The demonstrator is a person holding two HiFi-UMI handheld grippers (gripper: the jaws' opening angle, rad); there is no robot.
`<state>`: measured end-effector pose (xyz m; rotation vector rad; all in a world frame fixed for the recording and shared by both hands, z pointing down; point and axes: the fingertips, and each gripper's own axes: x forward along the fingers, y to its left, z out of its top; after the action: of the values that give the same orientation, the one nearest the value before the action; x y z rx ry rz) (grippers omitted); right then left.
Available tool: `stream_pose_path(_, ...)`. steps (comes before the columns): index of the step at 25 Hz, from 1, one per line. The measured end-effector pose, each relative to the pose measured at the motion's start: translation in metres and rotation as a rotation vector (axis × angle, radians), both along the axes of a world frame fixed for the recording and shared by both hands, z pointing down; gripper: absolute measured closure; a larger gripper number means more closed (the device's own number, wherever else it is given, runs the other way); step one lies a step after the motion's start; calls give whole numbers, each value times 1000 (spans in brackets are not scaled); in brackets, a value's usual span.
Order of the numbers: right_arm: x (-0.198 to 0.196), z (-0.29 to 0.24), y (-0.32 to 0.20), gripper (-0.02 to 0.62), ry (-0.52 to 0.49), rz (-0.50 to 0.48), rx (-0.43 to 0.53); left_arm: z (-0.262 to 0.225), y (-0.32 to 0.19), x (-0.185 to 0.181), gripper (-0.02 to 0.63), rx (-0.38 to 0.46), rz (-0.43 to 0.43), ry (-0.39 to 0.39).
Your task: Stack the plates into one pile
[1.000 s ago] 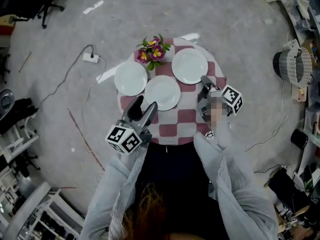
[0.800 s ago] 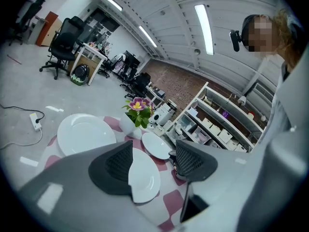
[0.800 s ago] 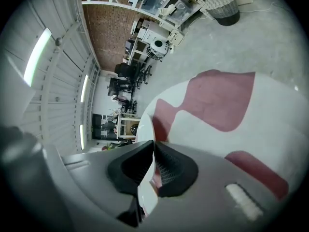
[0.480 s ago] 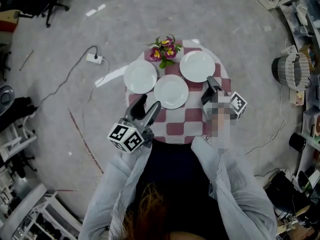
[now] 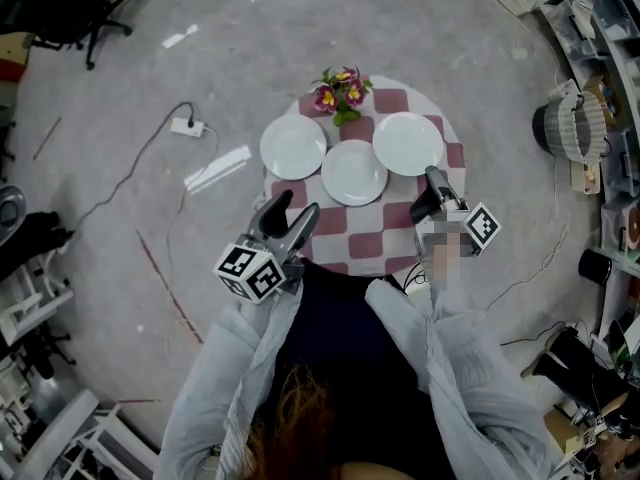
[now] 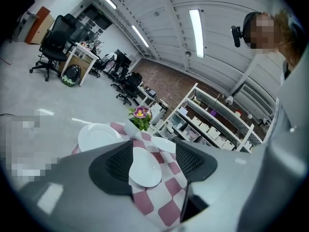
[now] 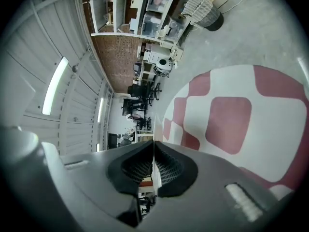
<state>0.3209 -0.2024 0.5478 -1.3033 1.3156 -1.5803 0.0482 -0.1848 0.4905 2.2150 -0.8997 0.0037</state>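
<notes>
Jaws on the left tongs stand spread with nothing between the pads. They hover at the near edge of the round table, over its red-and-white checked cloth. The right tongs are pressed together. Their own view shows only cloth off to one side and no plate gripped, so I read them as empty. No stacking is done yet, as all three white plates lie flat and separate on the cloth. The middle plate is nearest, just ahead of the left tongs, and in the left gripper view it is framed in the gap between the two pads. The right plate lies just past the tip of the right tongs and slightly to their left, its near rim close under that tip. The left plate sits ahead and a little left of the left tongs, beside the middle plate but apart from it. A pot of purple flowers stands farthest out, beyond all three. Handling estimate: the plates look like glazed ceramic, so stiff, smooth, moderately heavy for a rim pinch, and breakable if dropped. The best hold is probably the near rim, one pad over the lip and one slid beneath. The low lip leaves little room over the cloth, and the glaze may slip if the plate tilts.
</notes>
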Motion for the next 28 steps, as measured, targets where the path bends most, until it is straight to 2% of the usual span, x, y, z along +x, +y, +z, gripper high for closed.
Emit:
stream_pose_path(9, -48, -3, 39, 577, 4, -50, -18, 1, 14, -27, 334, 19, 0, 18)
stream_pose_path(19, -88, 20, 40, 577, -12, -128, -50, 19, 38, -85, 335, -31, -133, -12)
stream_pose_path(28, -98, 52, 41, 578, -3, -159, -132, 27, 51, -93, 336, -66, -195, -7)
